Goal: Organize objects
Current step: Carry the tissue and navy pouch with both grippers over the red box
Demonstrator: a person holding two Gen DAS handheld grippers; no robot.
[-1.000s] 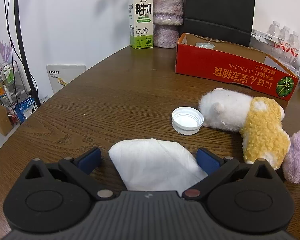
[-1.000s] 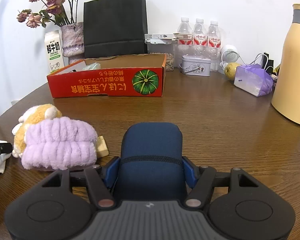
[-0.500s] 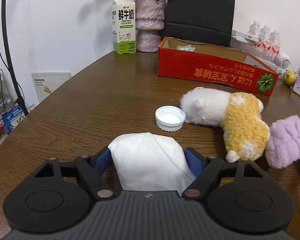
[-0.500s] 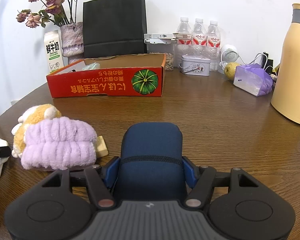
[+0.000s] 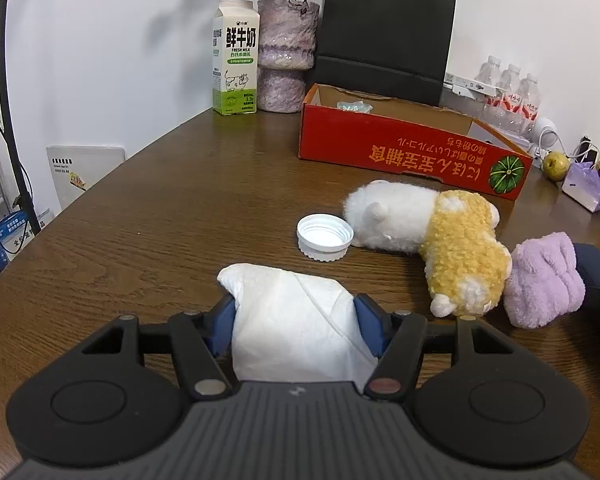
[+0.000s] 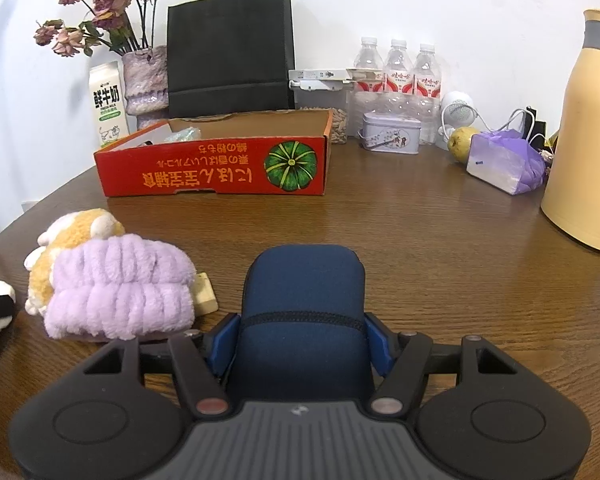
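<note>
A white folded tissue (image 5: 268, 284) lies on the brown table between the blue pads of my left gripper (image 5: 296, 316). Its jaws are closing, and both pads touch the tissue's sides. My right gripper (image 6: 302, 336) is shut on a dark blue zipped pouch (image 6: 304, 280) that rests on the table. A white bottle cap (image 5: 325, 236) sits just beyond the tissue. Beside it lie a white and yellow plush toy (image 5: 440, 232) and a purple fluffy cloth (image 6: 120, 288). The open red cardboard box (image 6: 216, 164) stands further back.
Along the wall stand a milk carton (image 5: 236, 60), a vase of dried flowers (image 6: 146, 76), a black paper bag (image 6: 228, 52), water bottles (image 6: 400, 76) and a tin (image 6: 390, 132). A tall yellow flask (image 6: 584, 140) and a purple bag (image 6: 508, 160) are at the right.
My left gripper's jaws have drawn in from wide apart until the pads meet the tissue, and its view has tipped up a little. The right gripper and pouch have not moved.
</note>
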